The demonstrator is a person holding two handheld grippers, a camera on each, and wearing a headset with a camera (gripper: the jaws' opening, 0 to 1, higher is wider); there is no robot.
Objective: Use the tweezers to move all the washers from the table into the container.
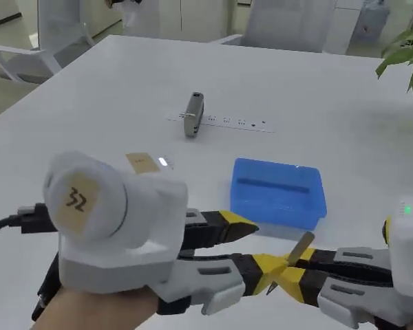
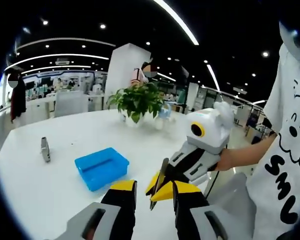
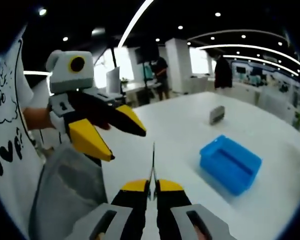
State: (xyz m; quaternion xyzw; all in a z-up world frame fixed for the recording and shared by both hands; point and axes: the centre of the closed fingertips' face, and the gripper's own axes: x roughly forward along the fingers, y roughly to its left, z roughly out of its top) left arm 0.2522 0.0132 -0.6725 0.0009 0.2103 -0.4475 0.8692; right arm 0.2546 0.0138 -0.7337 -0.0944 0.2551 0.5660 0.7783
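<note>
Currently, head view: right gripper (image 1: 297, 272) is clamping its jaws onto the tweezers (image 1: 301, 246), which are crossing them at an angle. Left gripper (image 1: 259, 247) is sitting just beside it, jaws parted, holding nothing. Blue container (image 1: 275, 213) is lying on the white table (image 1: 89, 96) just beyond both.

Left gripper view: own jaws are standing well apart with nothing between them. The tweezers' points are aiming downward near them, and the container (image 2: 102, 177) is sitting off to the left.

Right gripper view: tweezers (image 3: 153, 162) are projecting straight out from the closed jaws as one thin line. The left gripper (image 3: 122, 145) is gaping alongside.

Washers are too small to pick out on the tabletop (glare isn't helping). Judgement: they're going to be thin, hard, light and slick, so pinching across the rim through the hole is looking safest. Tweezers are springy, so squeezing them mid-leg is looking right.
</note>
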